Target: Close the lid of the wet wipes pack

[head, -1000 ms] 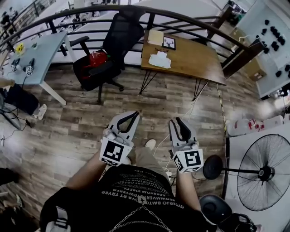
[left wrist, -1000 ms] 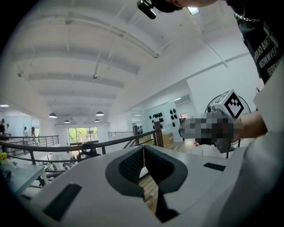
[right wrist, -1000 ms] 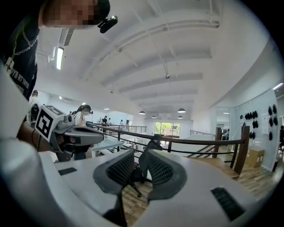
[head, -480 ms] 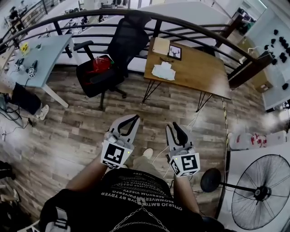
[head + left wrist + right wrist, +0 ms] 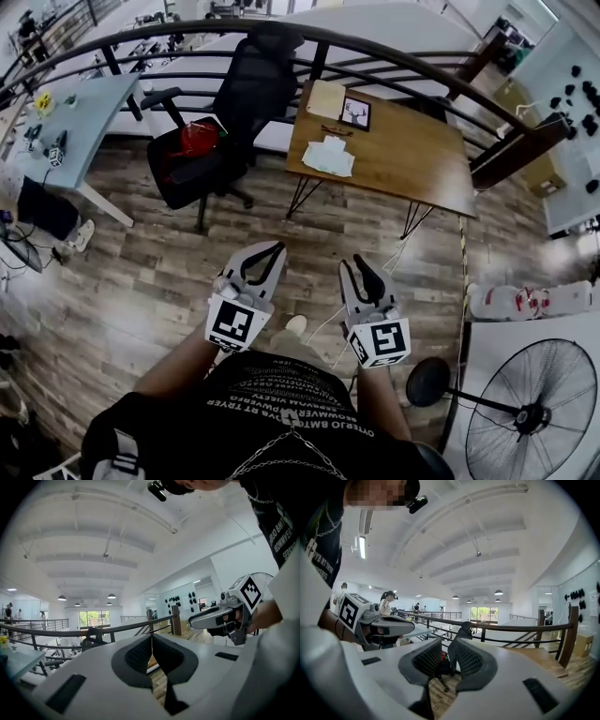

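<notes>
Wood-plank floor (image 5: 141,272) lies open all round the person, from the feet out to the table (image 5: 412,159) at 12 to 1 o'clock. A curved railing (image 5: 394,52) closes the far side behind that table. A black chair (image 5: 234,94) stands at 11 o'clock with a red thing (image 5: 197,138) on its seat. A blue table (image 5: 84,112) is at 10 o'clock and a fan (image 5: 525,417) at 4 o'clock. The near edge of the table runs slantwise on thin dark legs, with bare floor beneath.

The white pack (image 5: 328,157) lies on the table by its near-left corner, at 12 o'clock from both grippers and well apart from them. Whether its lid is up cannot be told. Past it lie a tan sheet (image 5: 325,98) and a framed picture (image 5: 354,113), side by side.

The left hand-held gripper (image 5: 272,251) is held before the waist, its jaws closed tip to tip on nothing. The right hand-held gripper (image 5: 359,267), just beside it, keeps a narrow gap between its jaws, with nothing in it. In the right gripper view the chair shows through that gap.
</notes>
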The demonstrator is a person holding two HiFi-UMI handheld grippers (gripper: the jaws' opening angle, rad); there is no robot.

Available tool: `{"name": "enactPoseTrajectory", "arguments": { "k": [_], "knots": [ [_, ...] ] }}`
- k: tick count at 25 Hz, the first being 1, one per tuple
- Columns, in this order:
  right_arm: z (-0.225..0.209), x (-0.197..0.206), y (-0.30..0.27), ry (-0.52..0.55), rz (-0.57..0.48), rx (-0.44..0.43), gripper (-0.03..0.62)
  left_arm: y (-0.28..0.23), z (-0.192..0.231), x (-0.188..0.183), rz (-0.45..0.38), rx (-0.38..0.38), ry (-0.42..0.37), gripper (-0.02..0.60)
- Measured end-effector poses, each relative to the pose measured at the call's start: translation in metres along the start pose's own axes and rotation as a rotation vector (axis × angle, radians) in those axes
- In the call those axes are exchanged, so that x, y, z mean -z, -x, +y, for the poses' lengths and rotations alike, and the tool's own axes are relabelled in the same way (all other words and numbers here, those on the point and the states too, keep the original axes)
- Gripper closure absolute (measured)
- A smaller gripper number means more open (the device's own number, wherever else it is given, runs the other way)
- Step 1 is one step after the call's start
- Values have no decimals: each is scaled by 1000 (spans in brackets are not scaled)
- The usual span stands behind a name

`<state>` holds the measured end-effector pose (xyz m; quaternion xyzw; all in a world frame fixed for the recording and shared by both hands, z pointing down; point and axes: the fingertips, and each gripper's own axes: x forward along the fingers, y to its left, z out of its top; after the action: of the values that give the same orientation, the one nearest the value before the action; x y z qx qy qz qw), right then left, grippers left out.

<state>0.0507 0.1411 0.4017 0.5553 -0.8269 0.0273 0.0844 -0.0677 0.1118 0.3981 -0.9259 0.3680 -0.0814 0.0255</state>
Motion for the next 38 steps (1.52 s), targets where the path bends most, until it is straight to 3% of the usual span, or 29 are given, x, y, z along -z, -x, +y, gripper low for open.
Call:
{"name": "enactPoseTrajectory", "arguments": {
  "k": [14, 18, 23, 26, 30, 38],
  "knots": [
    [-66, -10, -21, 19, -28, -74, 496, -69, -9, -21, 8, -29, 8, 553],
    [-82, -11, -30, 22, -30, -114, 496, -82, -7, -26, 1, -56, 48, 553],
    [-91, -13, -38, 26, -33, -155, 496, -85, -2, -22, 17, -112, 42, 553],
    [-94, -11, -38, 13, -30, -171, 496, -86, 0, -25, 21, -149, 4, 554],
    [-97, -9, -39, 5, -29, -181, 496, -86, 3, -34, -10, -221, -132, 554],
    [-98, -3, -46, 1, -13, -186, 496, -88, 4, -23, 28, -201, -99, 553]
  ]
}}
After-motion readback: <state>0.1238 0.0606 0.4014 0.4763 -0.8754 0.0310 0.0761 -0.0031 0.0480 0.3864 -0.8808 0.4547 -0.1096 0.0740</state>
